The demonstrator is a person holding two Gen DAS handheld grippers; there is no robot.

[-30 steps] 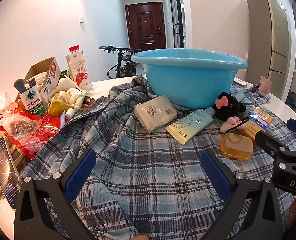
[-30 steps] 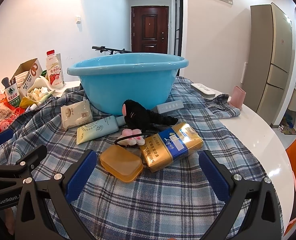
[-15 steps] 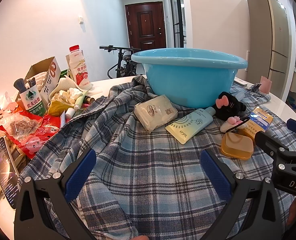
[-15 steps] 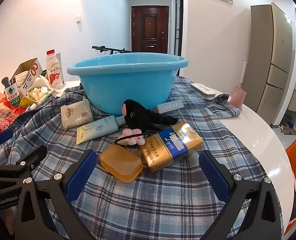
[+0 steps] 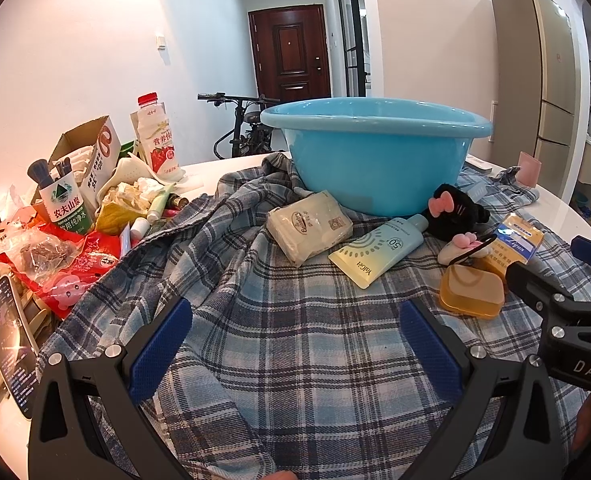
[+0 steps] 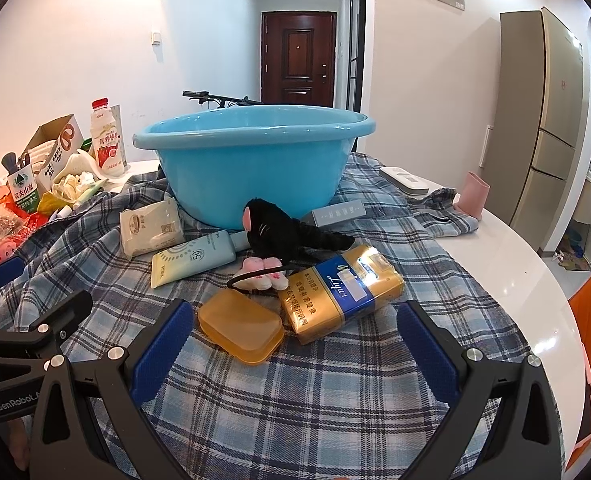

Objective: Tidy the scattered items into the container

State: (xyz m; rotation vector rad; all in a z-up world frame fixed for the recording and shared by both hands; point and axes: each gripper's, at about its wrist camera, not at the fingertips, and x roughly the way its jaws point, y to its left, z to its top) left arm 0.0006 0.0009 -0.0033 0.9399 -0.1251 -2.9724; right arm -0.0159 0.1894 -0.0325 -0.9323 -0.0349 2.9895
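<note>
Basin interior hidden behind its near wall in both views. Sunscreen tube cap tucked behind black plush toy. Phone at 8 o'clock cut by frame edge, screen text too small. Bicycle mostly hidden behind basin. Tabletop largely under plaid cloth.

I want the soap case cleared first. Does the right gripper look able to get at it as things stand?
Probably yes. The right gripper is open and empty, and the amber soap case lies just ahead of its left finger on the plaid cloth, with nothing on top; the gold carton sits close beside it.
</note>
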